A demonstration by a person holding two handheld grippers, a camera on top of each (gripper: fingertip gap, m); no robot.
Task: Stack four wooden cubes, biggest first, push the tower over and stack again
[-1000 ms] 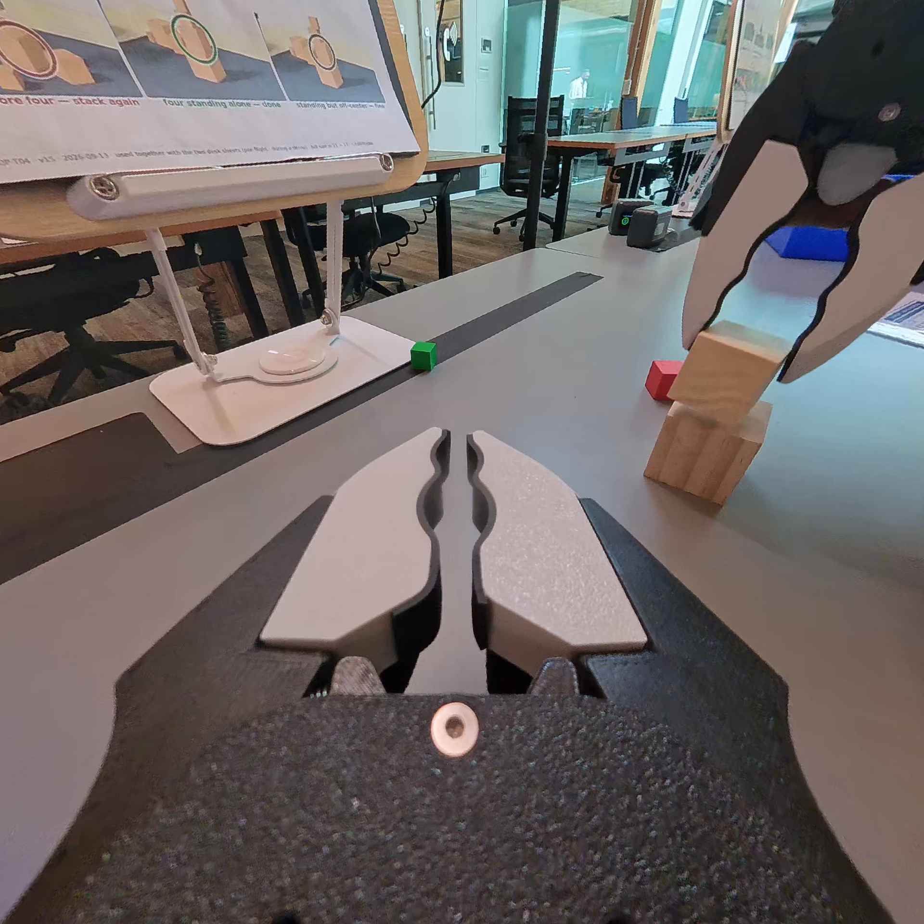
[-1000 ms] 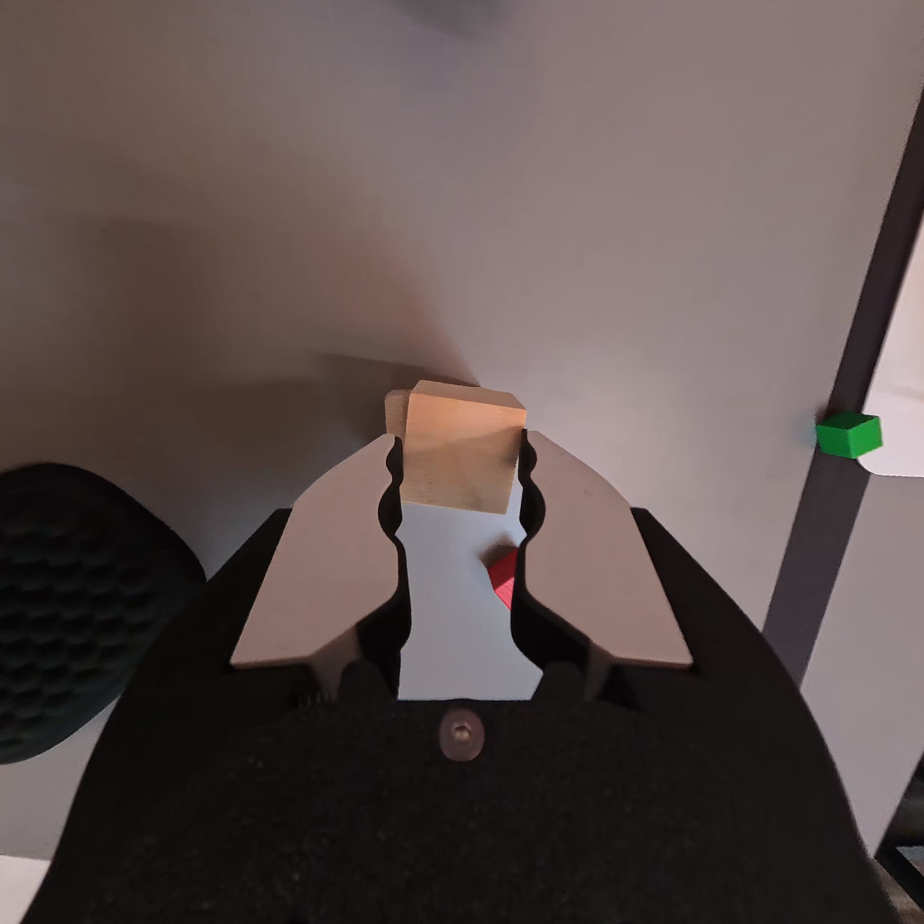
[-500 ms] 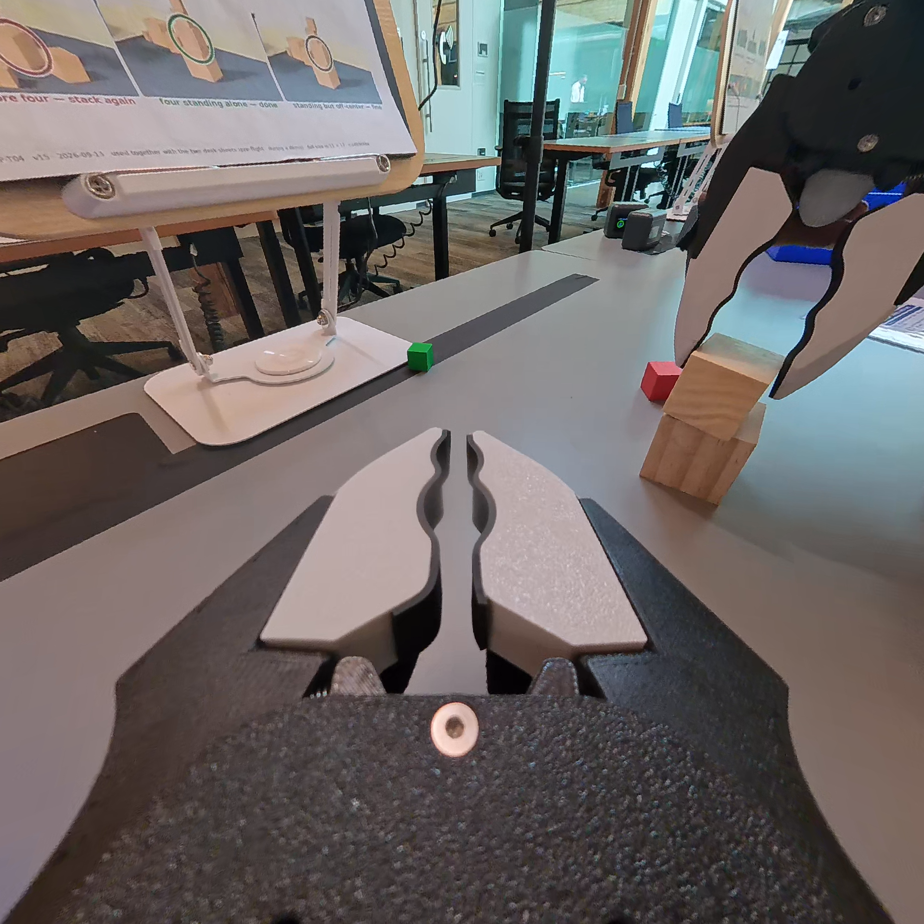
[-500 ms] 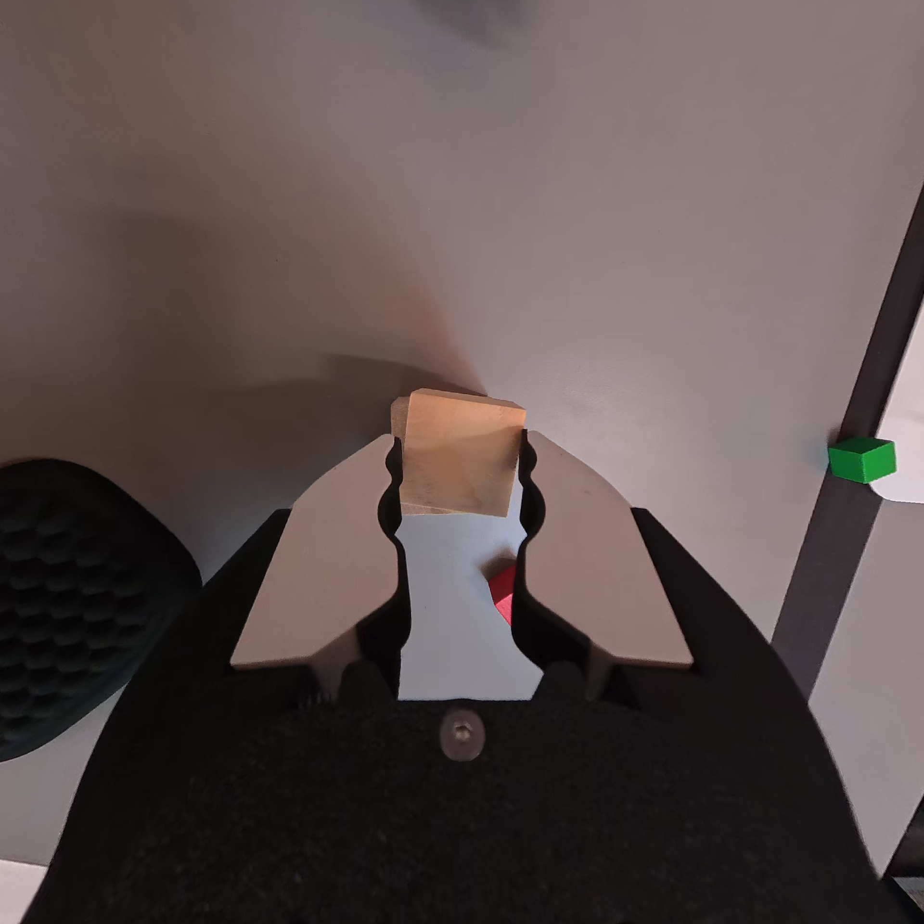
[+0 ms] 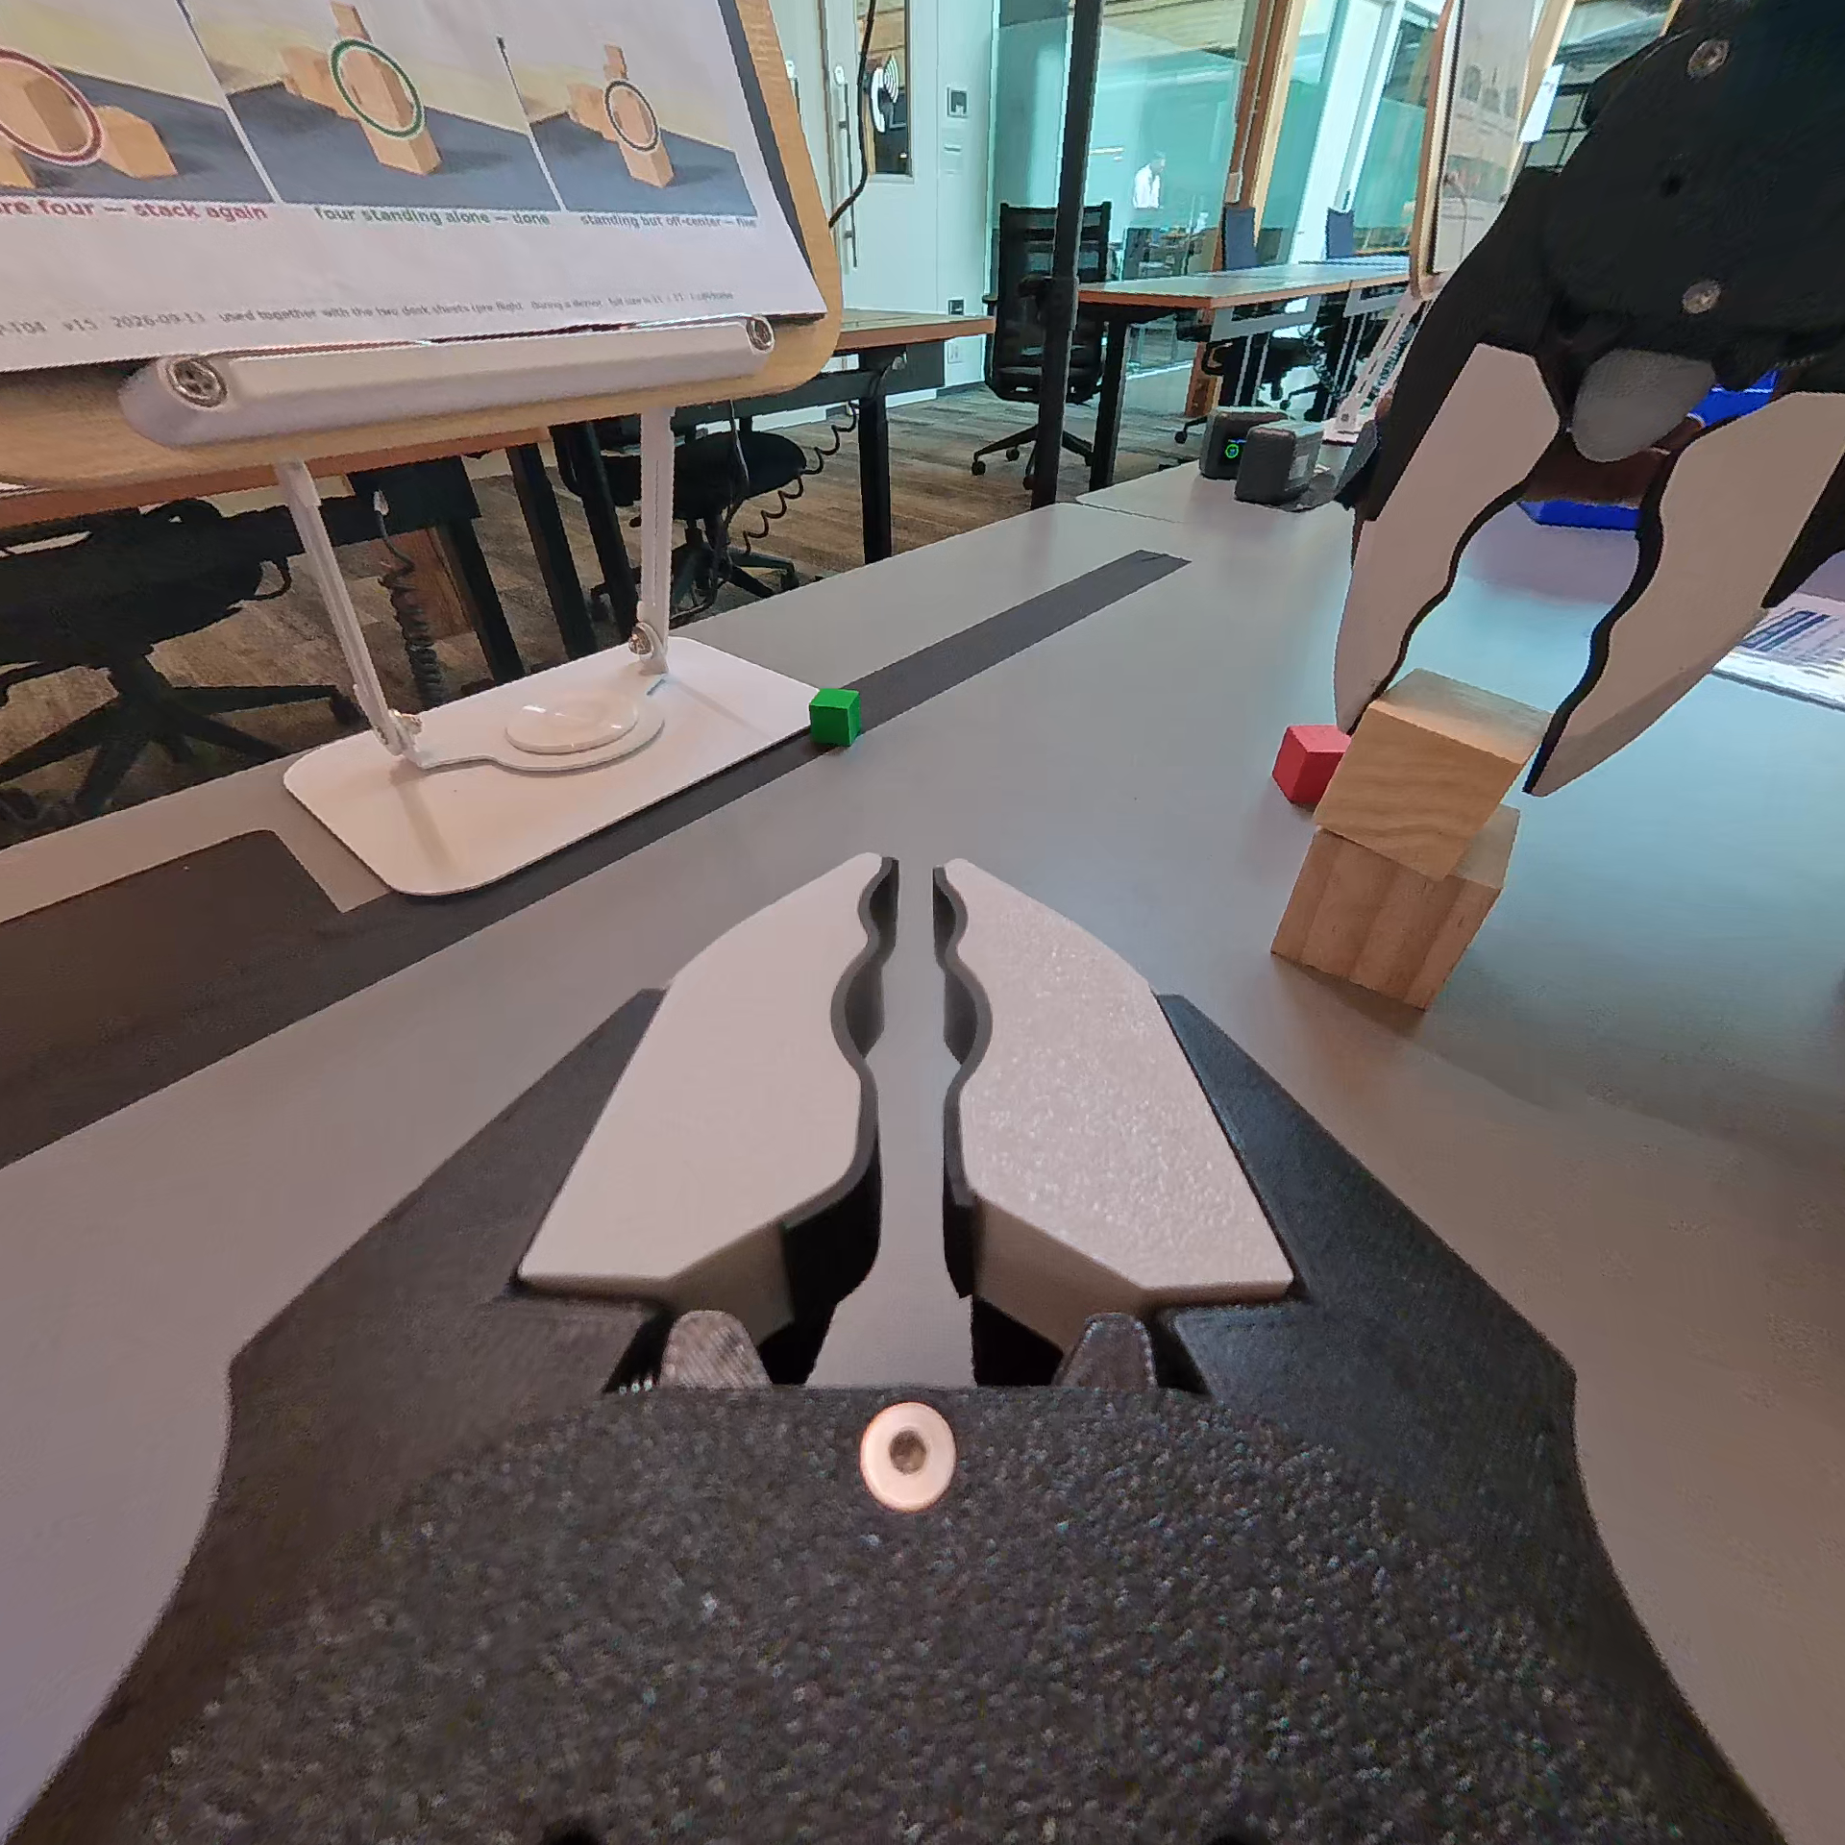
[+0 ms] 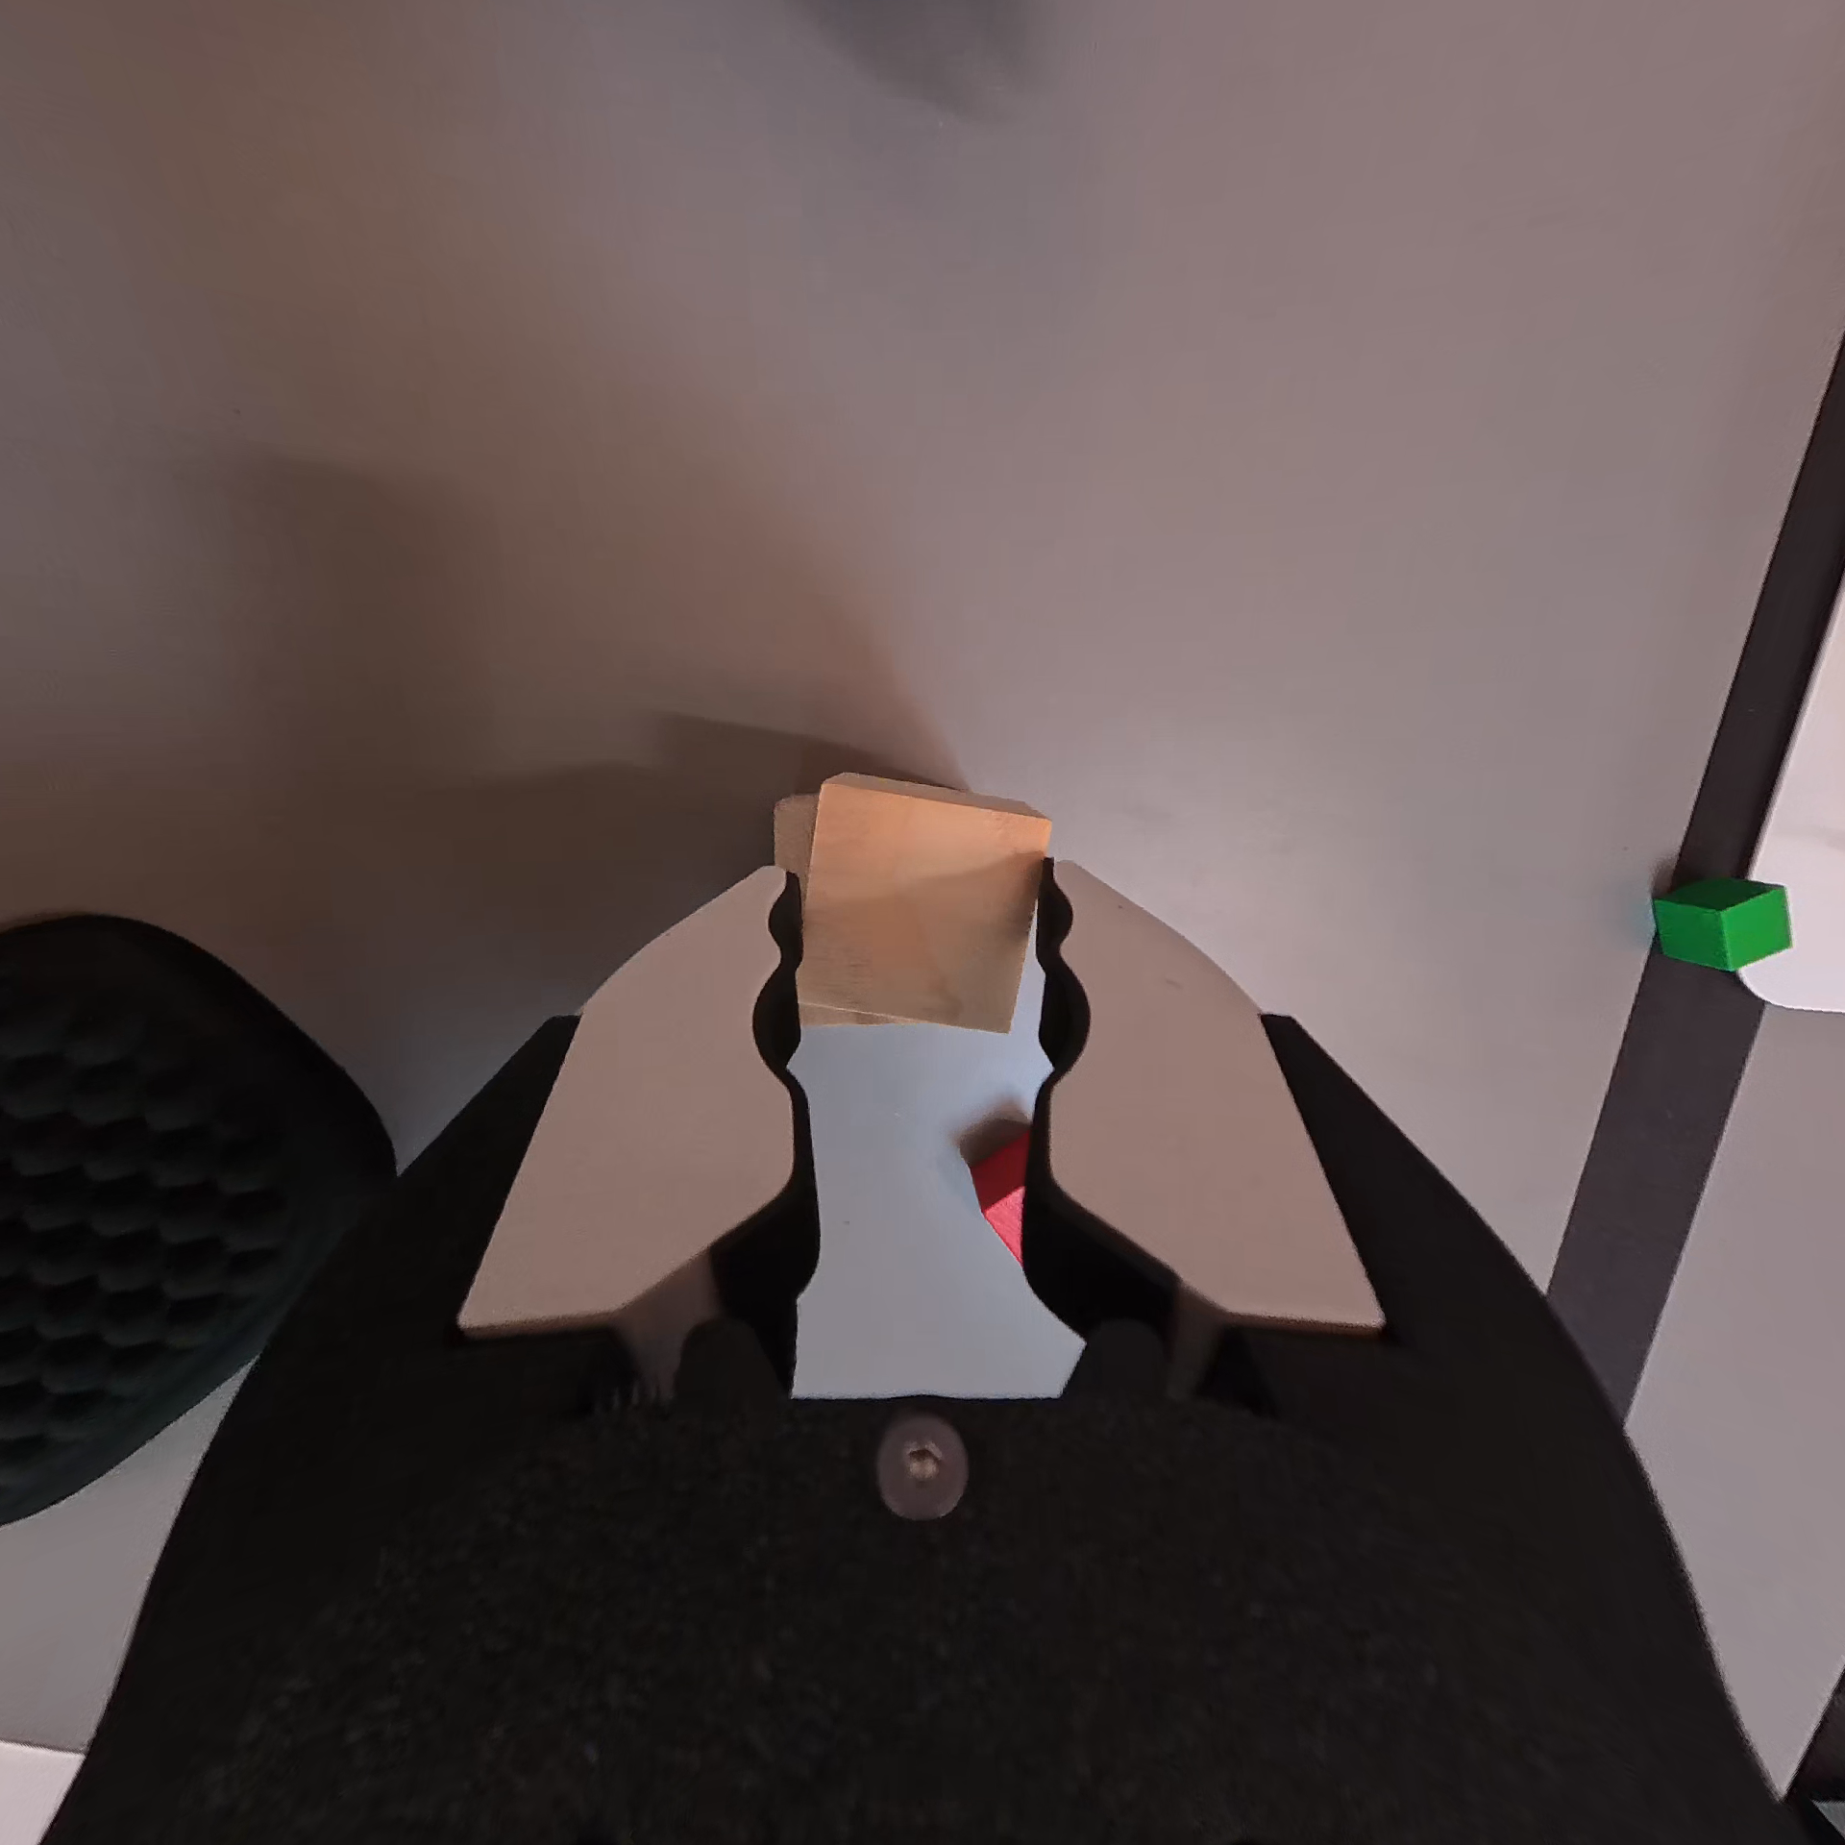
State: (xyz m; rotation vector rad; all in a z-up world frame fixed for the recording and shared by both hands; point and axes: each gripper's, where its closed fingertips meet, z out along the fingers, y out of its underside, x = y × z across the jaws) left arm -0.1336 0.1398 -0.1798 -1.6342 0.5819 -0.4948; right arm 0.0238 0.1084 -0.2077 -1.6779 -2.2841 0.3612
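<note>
In the left wrist view, the left gripper (image 5: 909, 879) fills the lower middle of the frame, hovering low over the grey table (image 5: 1048, 799). Its two pale fingers stand almost together with only a thin slit between them, and nothing is in that slit. At the right of the frame the right gripper (image 5: 1448, 739) comes down from the upper right corner, its fingers on either side of a wooden block (image 5: 1418, 774) that sits tilted and twisted on top of a second wooden block (image 5: 1383, 919). A small red cube (image 5: 1310, 761) lies just beside the stack, toward the frame's left, and a green cube (image 5: 835, 716) sits at middle height, touching a dark strip (image 5: 998, 639) on the table. A white stand (image 5: 539, 769) at left holds up a printed sheet (image 5: 379, 150) (pictures of stacked blocks).

In the right wrist view, the right gripper (image 6: 914, 879) looks straight down. The upper block (image 6: 919, 919) sits in the centre of the frame between the fingertips, both pads against its sides. A sliver of the lower block (image 6: 794, 834) peeks out at its left. The red cube (image 6: 1003, 1188) shows lower down between the fingers, and the green cube (image 6: 1719, 923) is at the right edge.
</note>
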